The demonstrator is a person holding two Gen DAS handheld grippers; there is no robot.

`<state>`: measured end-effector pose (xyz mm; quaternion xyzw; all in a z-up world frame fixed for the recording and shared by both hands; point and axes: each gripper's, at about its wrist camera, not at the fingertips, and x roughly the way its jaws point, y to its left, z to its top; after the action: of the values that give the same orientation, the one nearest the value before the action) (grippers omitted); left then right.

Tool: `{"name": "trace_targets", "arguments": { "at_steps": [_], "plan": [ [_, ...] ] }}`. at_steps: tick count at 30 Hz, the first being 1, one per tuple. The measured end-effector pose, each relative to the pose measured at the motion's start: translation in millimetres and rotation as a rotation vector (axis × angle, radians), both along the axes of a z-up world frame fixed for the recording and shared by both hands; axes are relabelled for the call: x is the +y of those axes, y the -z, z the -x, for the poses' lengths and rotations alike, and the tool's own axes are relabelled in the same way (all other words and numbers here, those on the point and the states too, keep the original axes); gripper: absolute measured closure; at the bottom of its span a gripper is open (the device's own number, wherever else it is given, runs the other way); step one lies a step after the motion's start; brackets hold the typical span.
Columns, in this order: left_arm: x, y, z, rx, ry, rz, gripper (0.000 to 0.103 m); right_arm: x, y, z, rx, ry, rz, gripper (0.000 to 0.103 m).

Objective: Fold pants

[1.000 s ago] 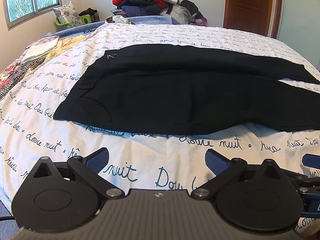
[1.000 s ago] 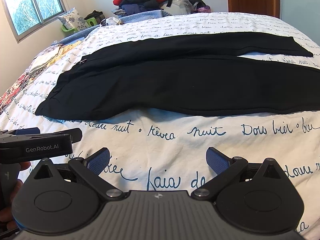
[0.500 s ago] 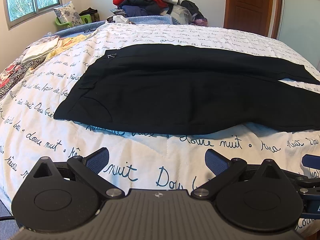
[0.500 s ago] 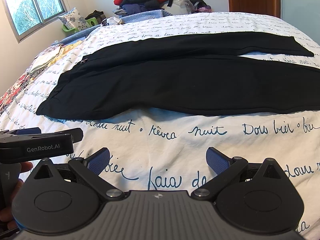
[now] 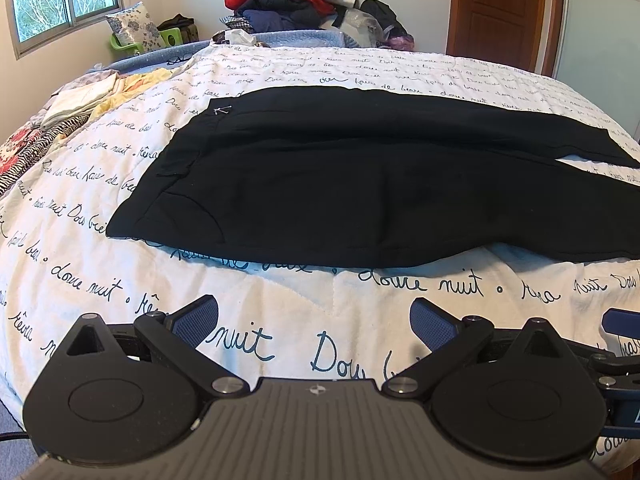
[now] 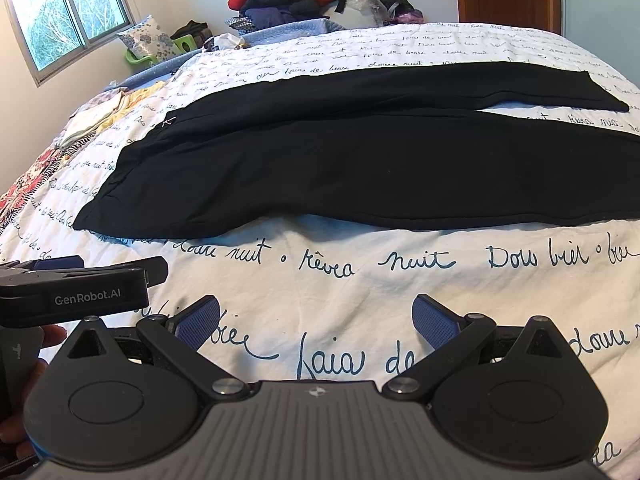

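Bright daylight from the window (image 5: 64,0) at far left, soft shadows under the near edge of the black pants (image 5: 360,184), which show little detail; strong fisheye bending at edges, dark corner vignetting, focus sharp throughout.

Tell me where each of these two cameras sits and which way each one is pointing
Left wrist view: sits on the left tongs, low over the near side of the bed, facing the waist end of the black pants; own open fingers show, the right tongs' tip at the right edge.
Right wrist view: sits on the right tongs, facing the pants' legs; own open fingers, the left tongs and a hand show.
Shared: pants, bed, clothes pile, window.
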<state>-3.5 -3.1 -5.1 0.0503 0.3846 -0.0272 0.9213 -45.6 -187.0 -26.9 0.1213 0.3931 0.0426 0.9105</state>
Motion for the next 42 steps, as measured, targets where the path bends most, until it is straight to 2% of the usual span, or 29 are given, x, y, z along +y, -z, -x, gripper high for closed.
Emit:
{"name": "trace_targets", "arguments": {
  "at_steps": [10, 15, 18, 21, 23, 25, 27, 35, 39, 42],
  "plan": [
    [0, 1, -4, 0.009, -0.006, -0.003, 0.001, -2, -1, -2, 0.002, -0.013, -0.004, 0.0],
    [2, -5, -15, 0.009, -0.003, -0.01, 0.0, -8, -20, -18, -0.039, -0.083, -0.061, 0.0],
    [10, -13, -26, -0.018, -0.006, 0.009, 0.0, -23, -40, -41, -0.099, -0.145, -0.207, 0.0],
    [22, -22, -40, -0.06, -0.029, 0.006, 0.001, -46, -51, -75, -0.155, -0.218, -0.463, 0.0],
    [31, -27, -52, -0.08, -0.05, 0.007, 0.001, -52, -52, -106, -0.174, -0.299, -0.543, 0.0],
    [41, -31, -66, -0.087, -0.07, 0.011, 0.002, -47, -56, -138, -0.171, -0.387, -0.466, 0.0],
    [50, -33, -81, -0.08, -0.079, 0.03, 0.003, -35, -60, -170, -0.172, -0.45, -0.299, 0.0],
    [75, -37, -137, -0.026, -0.146, 0.076, 0.004, 4, -65, -286, -0.291, -0.554, 0.109, 0.0],
    [75, -36, -162, -0.02, -0.151, 0.036, 0.004, 19, -42, -349, -0.213, -0.592, 0.178, 0.0],
    [74, -35, -179, -0.01, -0.151, 0.022, 0.004, 27, -18, -387, -0.146, -0.645, 0.145, 0.001]
  ]
}}
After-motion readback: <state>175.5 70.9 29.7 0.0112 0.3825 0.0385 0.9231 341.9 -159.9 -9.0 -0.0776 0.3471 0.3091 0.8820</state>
